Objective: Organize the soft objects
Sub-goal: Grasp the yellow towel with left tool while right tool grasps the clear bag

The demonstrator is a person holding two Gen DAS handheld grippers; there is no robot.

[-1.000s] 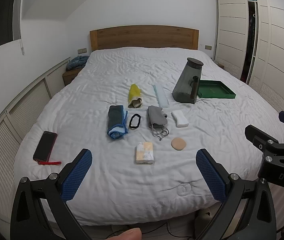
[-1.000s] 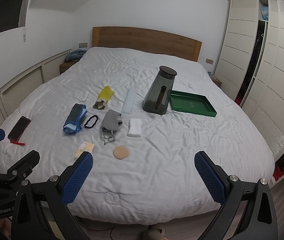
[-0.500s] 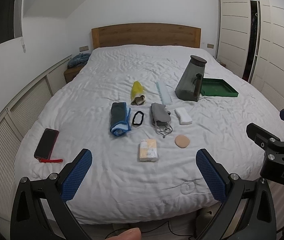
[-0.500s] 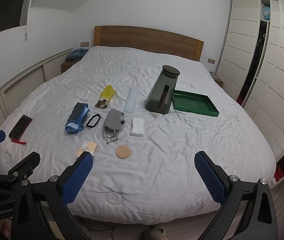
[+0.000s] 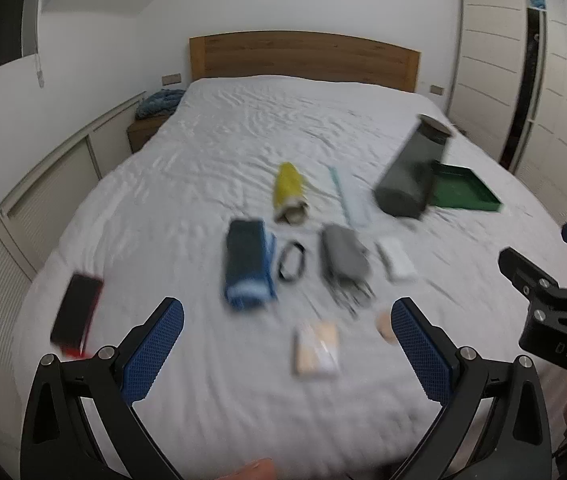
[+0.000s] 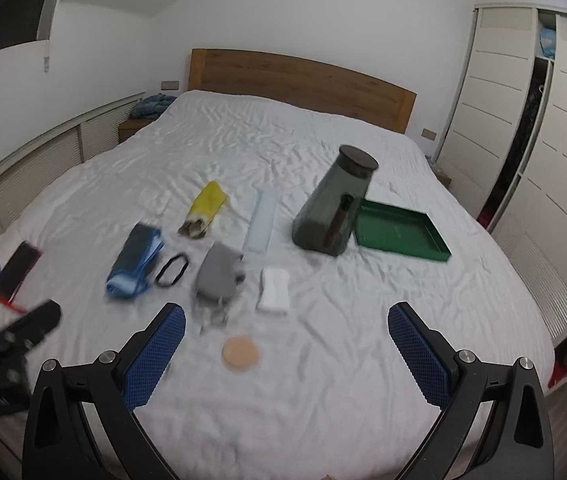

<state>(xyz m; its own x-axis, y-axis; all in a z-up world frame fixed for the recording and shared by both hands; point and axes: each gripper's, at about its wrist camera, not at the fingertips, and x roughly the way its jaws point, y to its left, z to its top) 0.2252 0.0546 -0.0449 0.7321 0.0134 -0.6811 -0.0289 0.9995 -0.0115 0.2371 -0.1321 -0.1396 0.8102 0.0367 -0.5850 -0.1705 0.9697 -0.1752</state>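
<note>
- While both views are blurring with motion, the left gripper (image 5: 287, 344) is hovering over the near edge of the white bed (image 5: 243, 152), its blue pads spread wide apart and gripping nothing.
- The right gripper (image 6: 285, 346) is hanging likewise above the bed's near edge, fingers standing well apart and empty.
- Soft items are lying in a loose cluster mid-bed: a rolled blue towel (image 6: 135, 264), a black hair band (image 6: 171, 270) just beside it, a grey face mask (image 6: 219, 276), and a folded white cloth (image 6: 273, 290).
- A yellow pouch (image 6: 205, 208) and a pale blue strip (image 6: 261, 220) are sitting farther back in the cluster.
- A round beige pad (image 6: 240, 352) is lying nearest the right gripper; a beige packet (image 5: 317, 350) is showing between the left gripper's fingers.
- A dark grey jug (image 6: 335, 208) is standing upright, touching or just beside a green tray (image 6: 403, 236); contact cannot be told.
- A black phone (image 5: 75, 308) is resting near the bed's left edge, well apart from the cluster.
</note>
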